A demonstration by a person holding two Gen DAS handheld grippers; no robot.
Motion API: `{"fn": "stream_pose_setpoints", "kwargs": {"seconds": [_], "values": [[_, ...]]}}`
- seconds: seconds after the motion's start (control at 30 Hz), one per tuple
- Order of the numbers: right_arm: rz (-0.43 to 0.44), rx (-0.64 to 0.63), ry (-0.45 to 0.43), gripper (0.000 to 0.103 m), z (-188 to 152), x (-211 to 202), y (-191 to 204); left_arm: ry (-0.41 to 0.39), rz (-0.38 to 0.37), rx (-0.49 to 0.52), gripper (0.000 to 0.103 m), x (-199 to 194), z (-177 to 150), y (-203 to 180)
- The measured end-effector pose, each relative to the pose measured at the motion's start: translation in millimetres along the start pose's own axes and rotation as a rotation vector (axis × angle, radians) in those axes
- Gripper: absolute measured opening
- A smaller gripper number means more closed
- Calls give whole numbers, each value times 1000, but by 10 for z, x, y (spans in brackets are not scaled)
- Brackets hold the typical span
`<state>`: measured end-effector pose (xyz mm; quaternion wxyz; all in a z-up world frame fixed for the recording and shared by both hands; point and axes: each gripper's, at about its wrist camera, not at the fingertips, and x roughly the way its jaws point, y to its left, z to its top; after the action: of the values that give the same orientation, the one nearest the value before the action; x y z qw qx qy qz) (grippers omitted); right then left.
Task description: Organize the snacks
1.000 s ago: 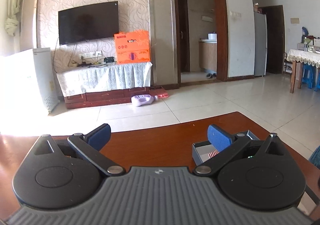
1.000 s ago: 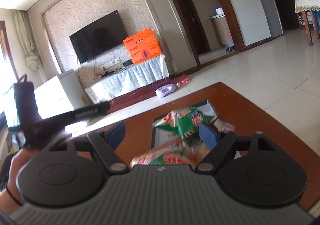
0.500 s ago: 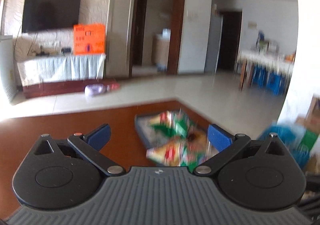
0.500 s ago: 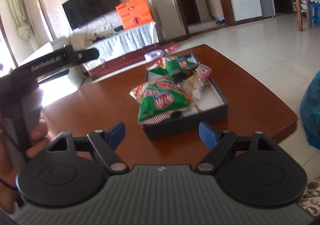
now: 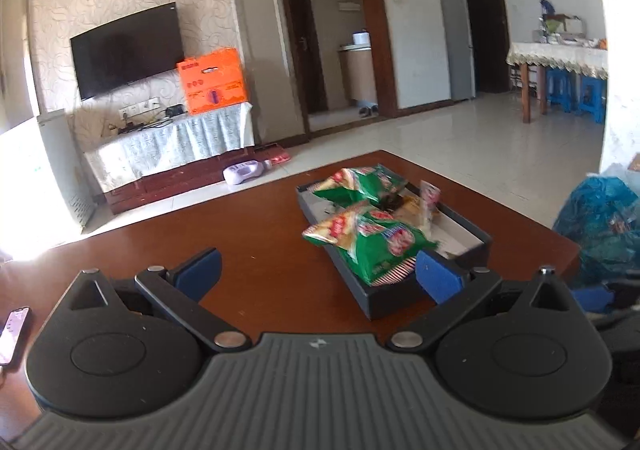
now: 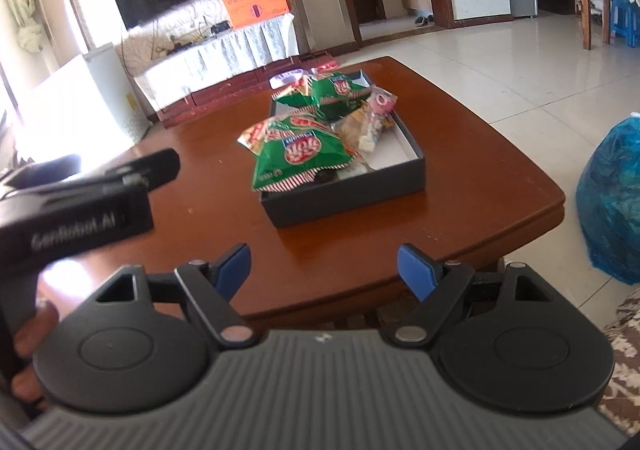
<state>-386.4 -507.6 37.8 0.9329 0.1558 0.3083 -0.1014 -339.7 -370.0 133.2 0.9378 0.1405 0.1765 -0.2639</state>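
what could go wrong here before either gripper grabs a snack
The near green bag overhangs the box rim, so a nudge could tip it onto the table. The left gripper and right gripper, both open and empty, face the same pile and may collide. The small pink packet sits tucked behind, easy to crush.

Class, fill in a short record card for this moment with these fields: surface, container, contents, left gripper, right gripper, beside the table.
surface: brown wooden table
container: dark open box on the table
contents: two green snack bags, near one overhanging the box rim, far one; small pale packets beside them
left gripper: open, empty
right gripper: open, empty, short of the box
beside the table: blue plastic bag on the floor
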Motion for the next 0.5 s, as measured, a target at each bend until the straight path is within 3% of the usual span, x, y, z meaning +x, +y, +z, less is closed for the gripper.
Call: {"fn": "stream_pose_setpoints", "kwargs": {"seconds": [0.2,0.5], "values": [[-74,-83,8,82,-69,55,58,33,-112,-11,103,-61,-84,-27],[-70,-64,-64,82,-84,-19,-21,38,-67,-52,103,-108,-107,163]]}}
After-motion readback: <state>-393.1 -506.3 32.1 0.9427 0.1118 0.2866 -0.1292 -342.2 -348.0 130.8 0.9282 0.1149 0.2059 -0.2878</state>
